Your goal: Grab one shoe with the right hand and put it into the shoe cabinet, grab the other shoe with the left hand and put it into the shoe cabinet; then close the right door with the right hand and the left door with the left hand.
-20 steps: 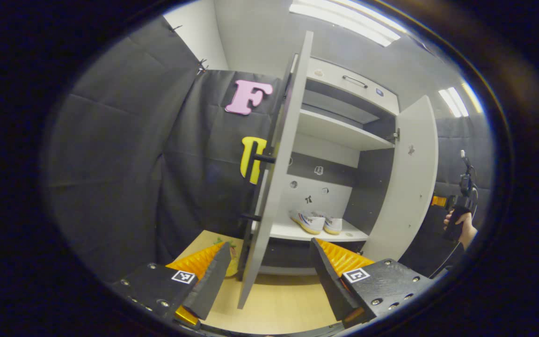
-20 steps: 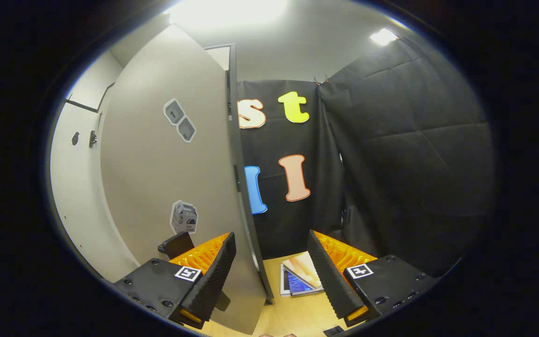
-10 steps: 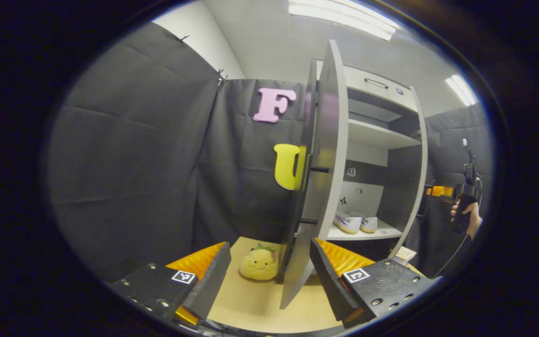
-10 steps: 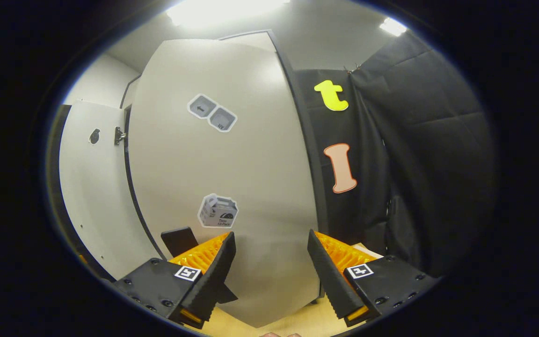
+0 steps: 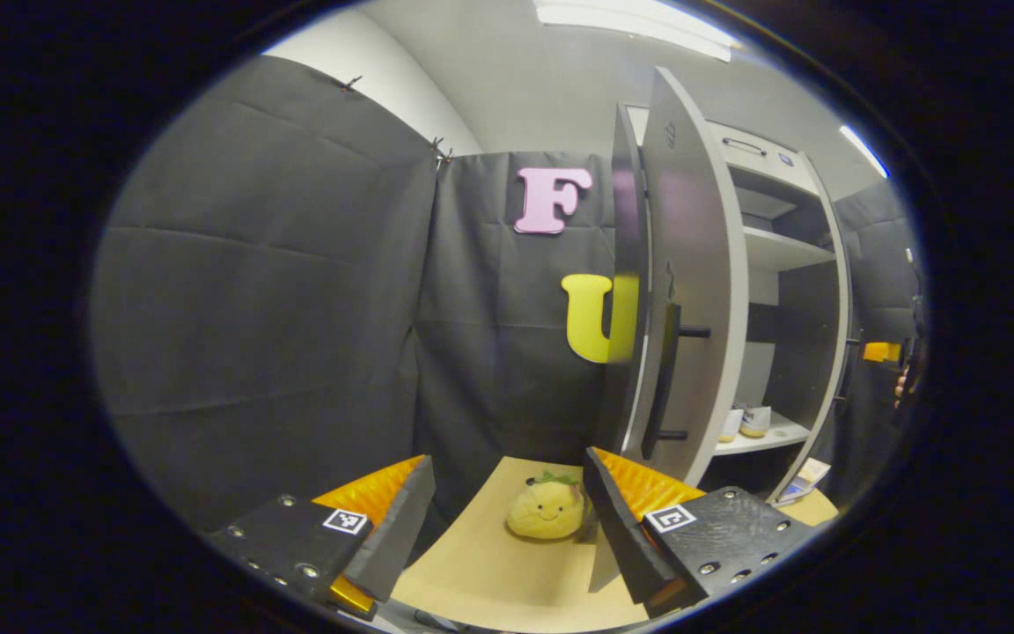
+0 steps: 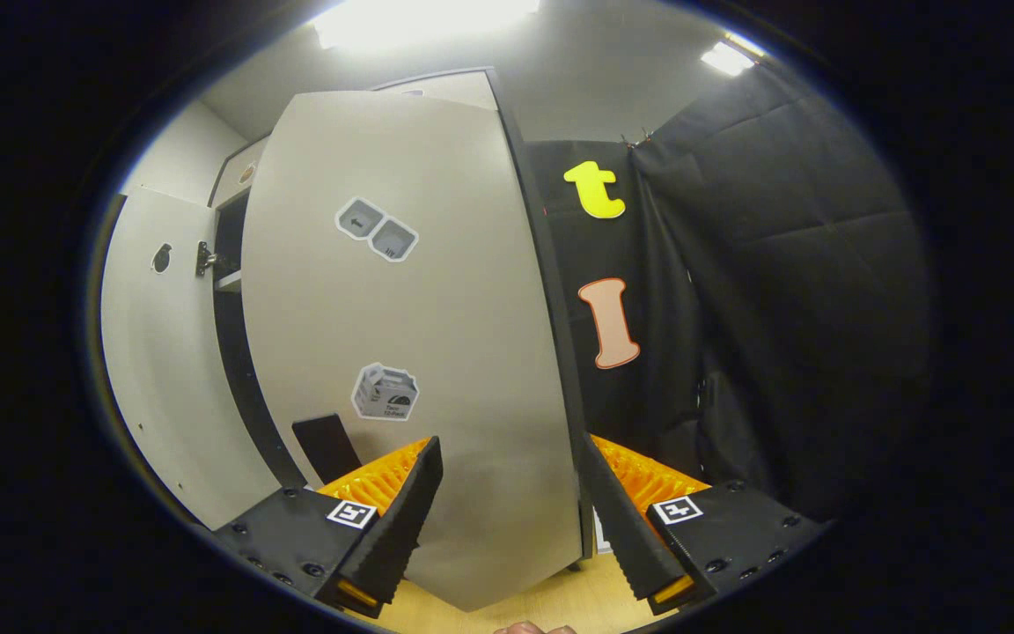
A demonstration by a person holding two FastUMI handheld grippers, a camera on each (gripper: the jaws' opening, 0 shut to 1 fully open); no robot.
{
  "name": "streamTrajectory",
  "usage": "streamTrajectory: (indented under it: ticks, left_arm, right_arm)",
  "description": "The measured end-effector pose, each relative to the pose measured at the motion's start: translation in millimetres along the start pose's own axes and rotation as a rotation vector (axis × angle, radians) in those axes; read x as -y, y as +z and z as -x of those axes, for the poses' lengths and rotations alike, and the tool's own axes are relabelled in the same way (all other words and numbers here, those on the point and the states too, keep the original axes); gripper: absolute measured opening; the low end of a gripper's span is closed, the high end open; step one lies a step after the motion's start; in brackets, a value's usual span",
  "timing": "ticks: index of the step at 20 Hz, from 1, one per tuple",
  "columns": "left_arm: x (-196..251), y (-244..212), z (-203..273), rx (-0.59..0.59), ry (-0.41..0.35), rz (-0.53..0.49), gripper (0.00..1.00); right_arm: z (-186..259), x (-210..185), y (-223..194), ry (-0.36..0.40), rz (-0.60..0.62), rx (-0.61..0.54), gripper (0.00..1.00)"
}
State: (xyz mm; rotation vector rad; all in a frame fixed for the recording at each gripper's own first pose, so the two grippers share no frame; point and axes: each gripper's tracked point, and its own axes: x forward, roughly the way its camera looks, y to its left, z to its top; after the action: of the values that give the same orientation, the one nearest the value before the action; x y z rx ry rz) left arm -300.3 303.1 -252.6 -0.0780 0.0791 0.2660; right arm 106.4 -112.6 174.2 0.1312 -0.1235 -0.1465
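Observation:
The grey shoe cabinet (image 5: 780, 251) stands at the right of the left gripper view. Its left door (image 5: 696, 264) stands out towards me, with the outer face and black bar handle (image 5: 664, 379) showing. Both white shoes (image 5: 749, 421) sit side by side on the lower shelf. My left gripper (image 5: 507, 528) is open and holds nothing, low beside that door's bottom corner. In the right gripper view, the right door (image 6: 437, 352) is close in front, outer face showing. My right gripper (image 6: 511, 528) is open, and the door's lower part shows between its fingers.
A yellow plush toy (image 5: 547, 509) lies on the wooden floor (image 5: 489, 572) by the left door's foot. Booklets (image 5: 802, 480) lie on the floor right of the cabinet. The left door's inner face (image 6: 155, 352) stands at the left of the right gripper view.
The right door has swung further towards the cabinet with my right gripper behind it. My left gripper has moved round to the outer side of the left door, and the plush toy came into view.

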Motion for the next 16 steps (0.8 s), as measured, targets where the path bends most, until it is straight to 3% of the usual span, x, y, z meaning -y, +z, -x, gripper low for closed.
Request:
streamTrajectory:
  ticks: [8, 13, 16]
  left_arm:
    - [18, 24, -77, 0.041, -0.129, 0.040, 0.98]
    - [46, 48, -92, 0.103, -0.217, 0.007, 0.97]
    - [55, 48, -98, 0.123, -0.223, -0.024, 0.98]
  right_arm:
    - [63, 40, -32, -0.148, 0.042, 0.010, 0.98]
    - [88, 56, -38, -0.217, 0.037, 0.005, 0.98]
    - [99, 70, -42, -0.258, 0.042, -0.023, 0.98]
